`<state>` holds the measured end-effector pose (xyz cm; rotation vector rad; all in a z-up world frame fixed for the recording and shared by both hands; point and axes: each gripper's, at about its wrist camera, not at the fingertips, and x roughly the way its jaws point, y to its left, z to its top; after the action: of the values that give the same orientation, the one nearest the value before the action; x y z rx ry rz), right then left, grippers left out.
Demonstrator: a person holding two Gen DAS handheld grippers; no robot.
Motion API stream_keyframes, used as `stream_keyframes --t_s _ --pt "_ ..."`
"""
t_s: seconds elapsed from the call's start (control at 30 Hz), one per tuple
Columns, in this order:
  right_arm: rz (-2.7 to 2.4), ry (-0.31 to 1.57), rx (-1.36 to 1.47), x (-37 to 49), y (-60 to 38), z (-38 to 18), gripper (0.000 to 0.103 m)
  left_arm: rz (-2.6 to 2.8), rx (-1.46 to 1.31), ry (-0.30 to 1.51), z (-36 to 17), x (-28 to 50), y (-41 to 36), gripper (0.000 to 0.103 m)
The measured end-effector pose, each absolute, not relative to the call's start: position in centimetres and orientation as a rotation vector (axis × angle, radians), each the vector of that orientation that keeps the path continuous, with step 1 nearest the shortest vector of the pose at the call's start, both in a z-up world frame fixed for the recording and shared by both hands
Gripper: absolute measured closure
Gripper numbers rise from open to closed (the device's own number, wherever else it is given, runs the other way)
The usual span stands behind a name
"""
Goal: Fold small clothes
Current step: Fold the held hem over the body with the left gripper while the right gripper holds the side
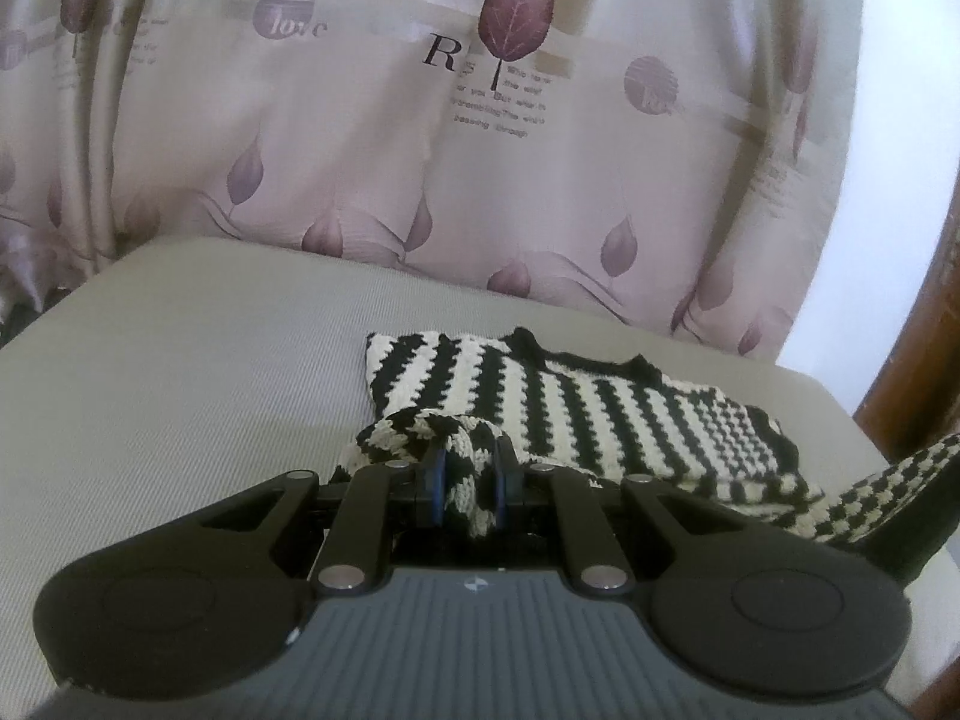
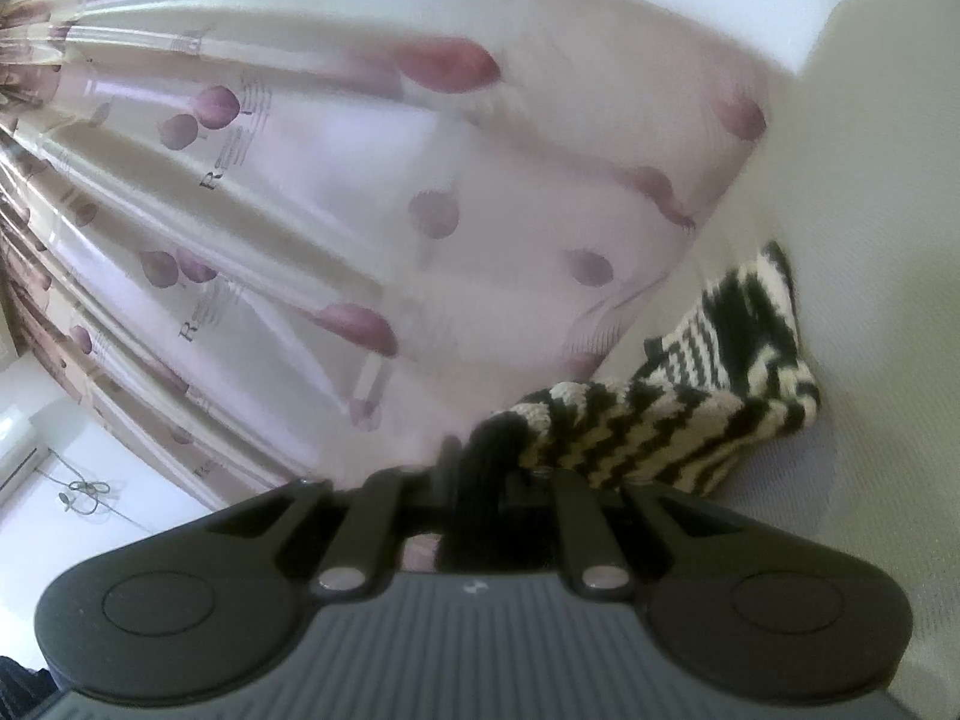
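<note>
A small black-and-cream striped knit garment lies on a grey cushion. My left gripper is shut on a bunched near edge of it, just above the cushion. In the right wrist view the same knit garment hangs tilted, and my right gripper is shut on its black-trimmed edge, lifted off the cushion. That lifted part also shows at the right edge of the left wrist view.
A pale curtain with purple leaf prints hangs right behind the cushion; it also fills the right wrist view. A brown wooden frame stands at the right. A white wall and a cable are at lower left.
</note>
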<state>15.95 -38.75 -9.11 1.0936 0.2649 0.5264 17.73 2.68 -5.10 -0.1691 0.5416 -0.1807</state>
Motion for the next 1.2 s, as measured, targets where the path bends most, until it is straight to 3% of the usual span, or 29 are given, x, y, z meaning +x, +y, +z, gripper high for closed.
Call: stream_keyframes --t_s 0.5,1.2 --pt "0.460 0.293 1.125 24.1 -39.7 -8.6 0.092 -0.088 -0.226 0.563 -5.0 25.3 1.4 0.087" --pt "0.339 0.396 1.178 34.4 -40.3 -14.6 0.092 0.055 -0.197 0.607 -9.1 34.8 -0.4 0.085"
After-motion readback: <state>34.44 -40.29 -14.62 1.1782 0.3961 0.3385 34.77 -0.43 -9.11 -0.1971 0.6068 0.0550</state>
